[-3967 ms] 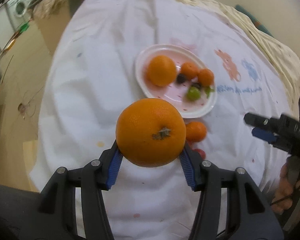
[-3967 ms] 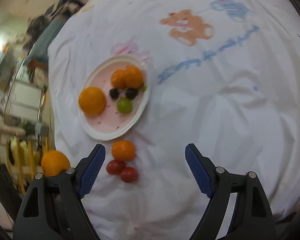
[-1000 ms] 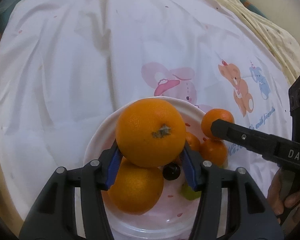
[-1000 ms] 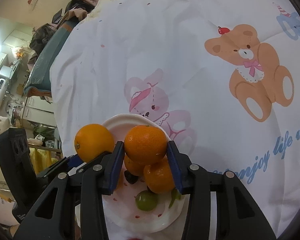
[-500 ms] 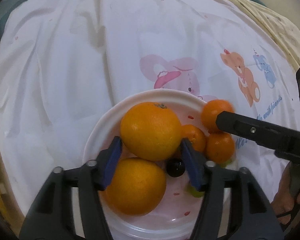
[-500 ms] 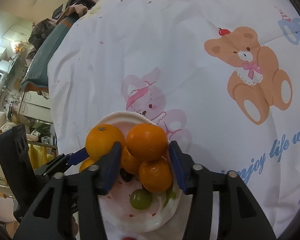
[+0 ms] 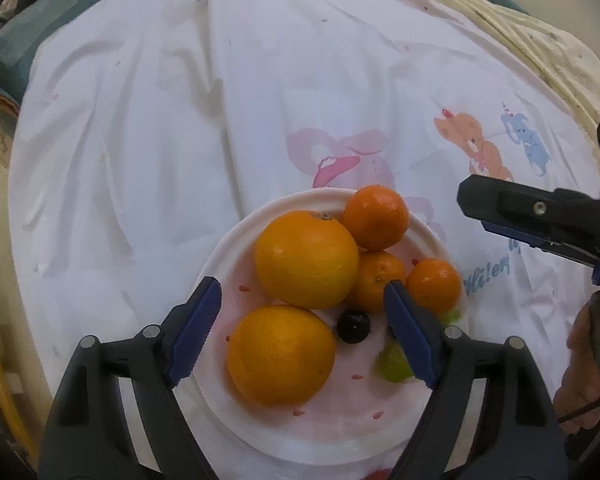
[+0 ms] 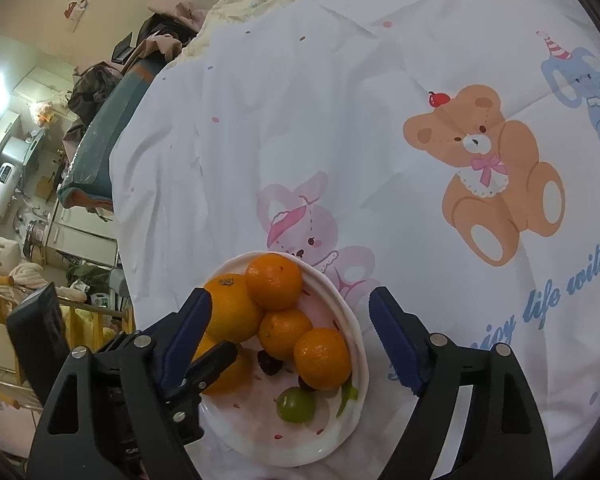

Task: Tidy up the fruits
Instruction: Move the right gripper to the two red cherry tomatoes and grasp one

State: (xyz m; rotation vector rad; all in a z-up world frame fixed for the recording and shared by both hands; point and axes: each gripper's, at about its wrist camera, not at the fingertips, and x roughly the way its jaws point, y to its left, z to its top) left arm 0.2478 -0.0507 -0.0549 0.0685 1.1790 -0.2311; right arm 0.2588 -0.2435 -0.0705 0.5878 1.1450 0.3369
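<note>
A white plate (image 7: pixel 228 256) (image 8: pixel 356 320) on the white printed cloth holds two big oranges (image 7: pixel 306 258) (image 7: pixel 280 354), three small tangerines (image 7: pixel 376 216) (image 8: pixel 274 280), dark grapes (image 7: pixel 353 326) and a green grape (image 8: pixel 295 404). My left gripper (image 7: pixel 302 328) is open and empty, just above the plate's near side, with the oranges between and beyond its fingers. My right gripper (image 8: pixel 290 334) is open and empty over the plate; one of its fingers (image 7: pixel 540 216) shows in the left wrist view to the right of the plate.
The cloth (image 8: pixel 380 100) with bear, rabbit and elephant prints covers a round table. Beyond its left edge a cluttered room with a teal cushion (image 8: pixel 100 144) and shelves shows. A cream blanket (image 7: pixel 500 12) lies at the far edge.
Both grippers have opened: the left let its big orange onto the plate, the right let its tangerine onto the plate's far side. Both have drawn back slightly.
</note>
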